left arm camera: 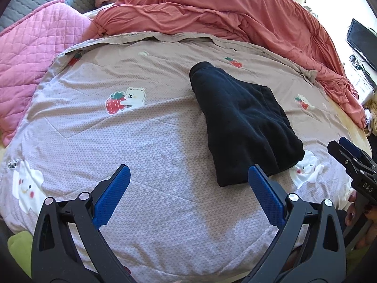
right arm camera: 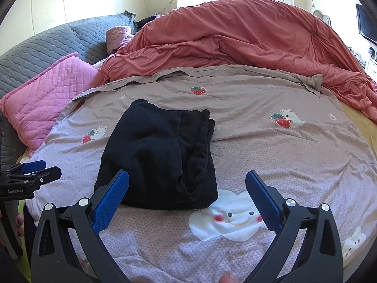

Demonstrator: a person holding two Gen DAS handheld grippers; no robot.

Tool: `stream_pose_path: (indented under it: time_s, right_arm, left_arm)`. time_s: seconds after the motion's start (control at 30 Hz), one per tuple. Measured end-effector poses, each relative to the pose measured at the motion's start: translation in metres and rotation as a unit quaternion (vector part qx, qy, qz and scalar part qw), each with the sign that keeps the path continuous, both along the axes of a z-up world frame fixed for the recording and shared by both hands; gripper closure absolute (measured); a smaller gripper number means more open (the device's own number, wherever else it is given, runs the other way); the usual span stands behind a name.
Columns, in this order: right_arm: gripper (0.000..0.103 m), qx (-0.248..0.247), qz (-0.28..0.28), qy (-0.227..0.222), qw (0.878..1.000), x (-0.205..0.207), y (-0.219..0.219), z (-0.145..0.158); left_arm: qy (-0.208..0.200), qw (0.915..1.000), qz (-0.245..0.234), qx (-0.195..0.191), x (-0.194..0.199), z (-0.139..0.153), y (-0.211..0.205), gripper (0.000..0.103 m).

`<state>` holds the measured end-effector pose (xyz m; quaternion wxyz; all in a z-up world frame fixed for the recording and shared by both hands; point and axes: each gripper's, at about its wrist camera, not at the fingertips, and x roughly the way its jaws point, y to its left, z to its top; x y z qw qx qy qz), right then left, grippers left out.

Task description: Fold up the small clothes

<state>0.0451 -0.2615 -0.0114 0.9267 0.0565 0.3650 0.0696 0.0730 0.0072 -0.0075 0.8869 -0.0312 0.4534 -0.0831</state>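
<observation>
A black fleece garment (left arm camera: pixel 242 122) lies folded into a compact stack on the printed lilac blanket (left arm camera: pixel 146 141); it also shows in the right wrist view (right arm camera: pixel 160 155). My left gripper (left arm camera: pixel 188 172) is open and empty, held above the blanket just short of the garment's near left corner. My right gripper (right arm camera: pixel 187 176) is open and empty, just short of the garment's near edge, its left finger overlapping the garment in view. The right gripper appears at the right edge of the left wrist view (left arm camera: pixel 346 148); the left gripper appears at the left edge of the right wrist view (right arm camera: pixel 33 168).
A rumpled coral duvet (right arm camera: pixel 247 44) is heaped along the far side of the bed. A pink quilted pillow (right arm camera: pixel 44 101) and a grey quilted headboard (right arm camera: pixel 47 40) lie at the left. A black screen (left arm camera: pixel 362 44) stands at the far right.
</observation>
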Motion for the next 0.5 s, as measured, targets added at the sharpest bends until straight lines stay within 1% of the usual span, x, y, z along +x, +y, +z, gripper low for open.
stream_pose_path:
  time_s: [0.5]
  right_arm:
    - [0.004, -0.003, 0.000, 0.004, 1.000, 0.0005, -0.0002, -0.0016]
  left_arm:
    - [0.003, 1.0000, 0.000, 0.009, 0.0002, 0.0004, -0.0014, 0.009]
